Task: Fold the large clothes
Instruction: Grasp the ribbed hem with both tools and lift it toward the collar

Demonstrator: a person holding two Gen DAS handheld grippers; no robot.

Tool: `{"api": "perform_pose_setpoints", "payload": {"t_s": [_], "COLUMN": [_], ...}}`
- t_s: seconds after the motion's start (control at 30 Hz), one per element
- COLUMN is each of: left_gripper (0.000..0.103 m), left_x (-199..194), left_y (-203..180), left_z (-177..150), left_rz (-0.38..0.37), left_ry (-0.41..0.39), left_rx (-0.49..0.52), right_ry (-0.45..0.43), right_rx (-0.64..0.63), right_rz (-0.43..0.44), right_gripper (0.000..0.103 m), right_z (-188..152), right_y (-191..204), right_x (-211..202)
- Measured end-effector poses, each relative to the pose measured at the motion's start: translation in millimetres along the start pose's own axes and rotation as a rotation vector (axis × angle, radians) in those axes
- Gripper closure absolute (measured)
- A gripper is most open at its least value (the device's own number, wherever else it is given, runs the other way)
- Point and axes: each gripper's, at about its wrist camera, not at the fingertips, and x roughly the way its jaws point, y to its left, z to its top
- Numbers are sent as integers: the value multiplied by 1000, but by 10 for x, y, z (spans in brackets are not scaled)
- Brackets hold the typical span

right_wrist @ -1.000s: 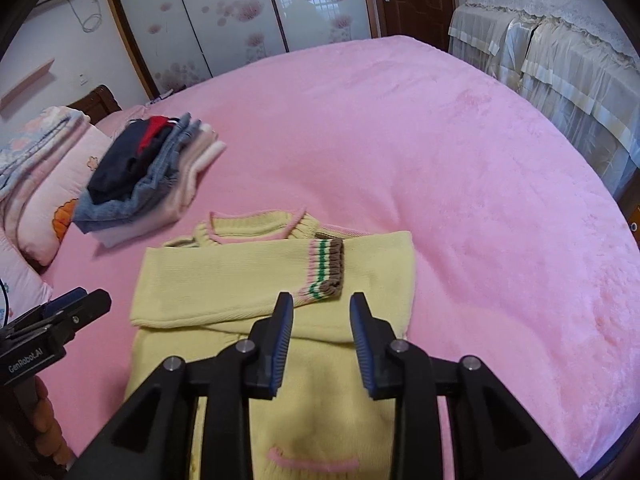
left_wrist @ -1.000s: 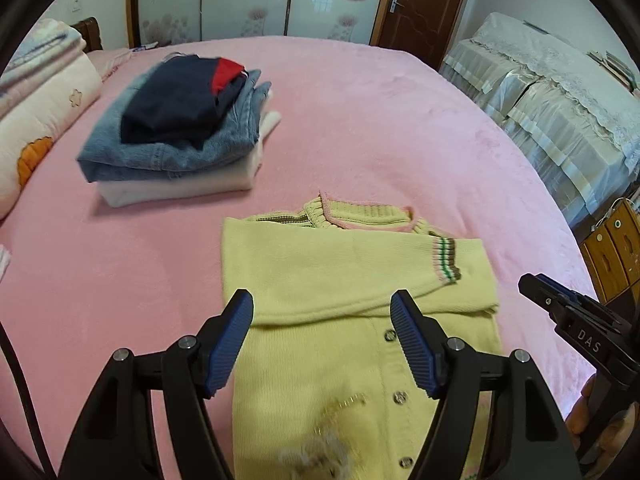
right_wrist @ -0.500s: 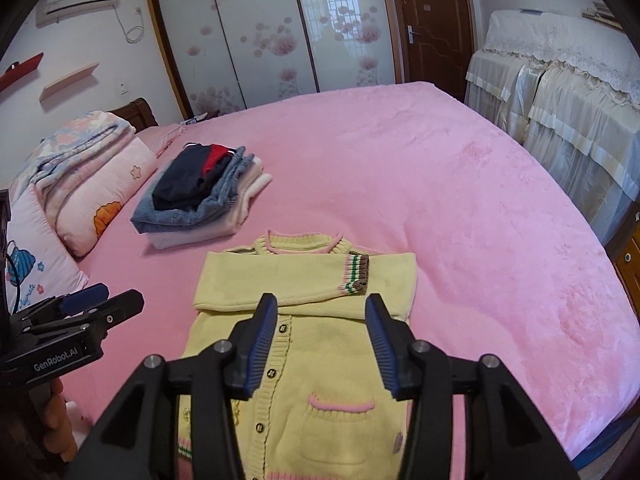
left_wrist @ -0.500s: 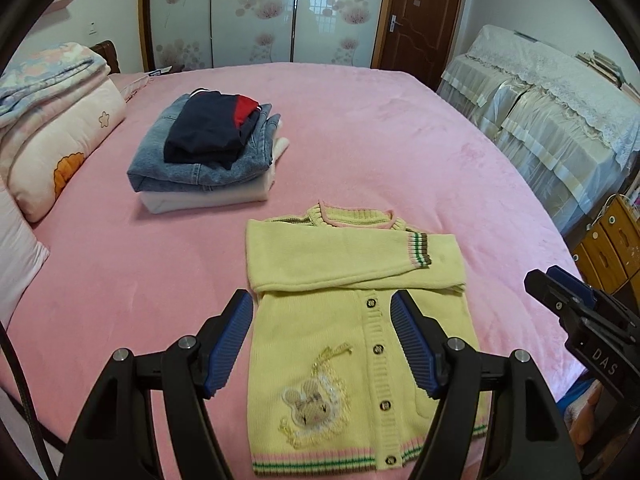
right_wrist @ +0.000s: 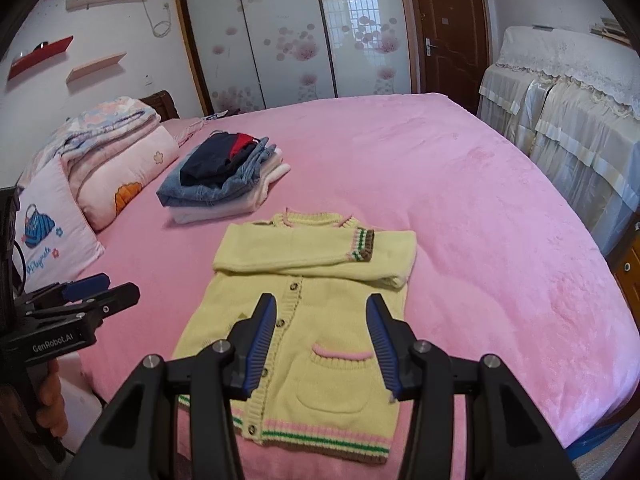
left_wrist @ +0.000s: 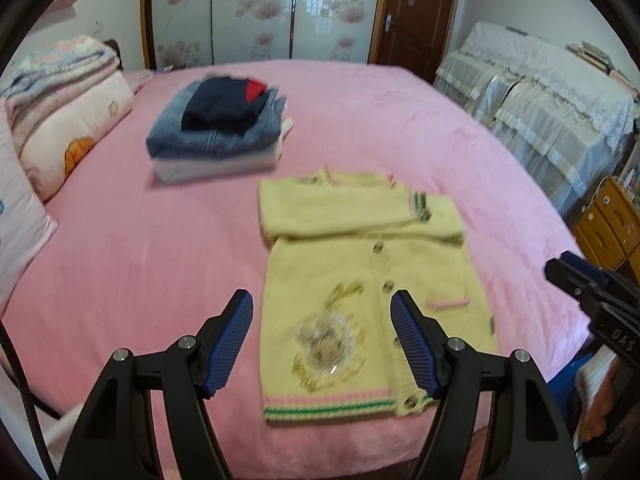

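Left-wrist view shows the left gripper (left_wrist: pixel 322 340) with its jaws wide apart and nothing between them, hanging above the near edge of the pink bed (left_wrist: pixel 120 264). The yellow cardigan (left_wrist: pixel 360 280) lies flat on the bed near that edge, both sleeves folded across its chest, buttons up the front. Beyond it, well apart, sits a stack of folded clothes (left_wrist: pixel 216 128), denim under a dark navy piece. Pillows and a folded quilt (left_wrist: pixel 60 92) line the left side. Nothing lies between the grippers and the cardigan.

From the right-wrist view, the right gripper (right_wrist: pixel 322 344) has its jaws apart and empty above the cardigan's pocket (right_wrist: pixel 336 384). A floral sliding wardrobe (right_wrist: pixel 288 36), a brown door (right_wrist: pixel 448 28) and lace-covered furniture (right_wrist: pixel 560 112) ring the room. The left-wrist picture is blurred, so the embroidered motif (left_wrist: pixel 328 340) is hard to read. The person's hand (right_wrist: pixel 52 404) is cut off at the edge.
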Motion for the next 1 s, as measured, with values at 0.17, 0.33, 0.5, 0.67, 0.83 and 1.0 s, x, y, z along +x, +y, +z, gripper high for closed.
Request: {"api": "perform_pose_setpoints", "payload": {"t_s": [0.17, 0.33, 0.5, 0.67, 0.83, 1.0], "left_gripper": [33, 33, 33, 34, 34, 34], "left_x": [304, 664, 946, 1072, 1165, 1249], "left_y": [277, 555, 703, 694, 634, 644], "left_z": [-374, -726, -971, -1095, -1108, -1103], "left_rz": [7, -12, -68, -106, -123, -151], "left_ry": [92, 172, 242, 254, 258, 267], "left_rx": [-57, -106, -169, -154, -130, -139], "right_ry": [66, 165, 270, 326, 359, 373], "right_rx": [-36, -46, 14, 67, 119, 93], "right_rz": [-5, -2, 32, 68, 97, 118], "right_gripper": [56, 56, 56, 56, 56, 56], "right_z": [-358, -744, -1034, -1202, -1302, -1343], "right_y": [-80, -233, -469, -613, -742, -697], "right_x": [108, 352, 634, 770, 876, 939]}}
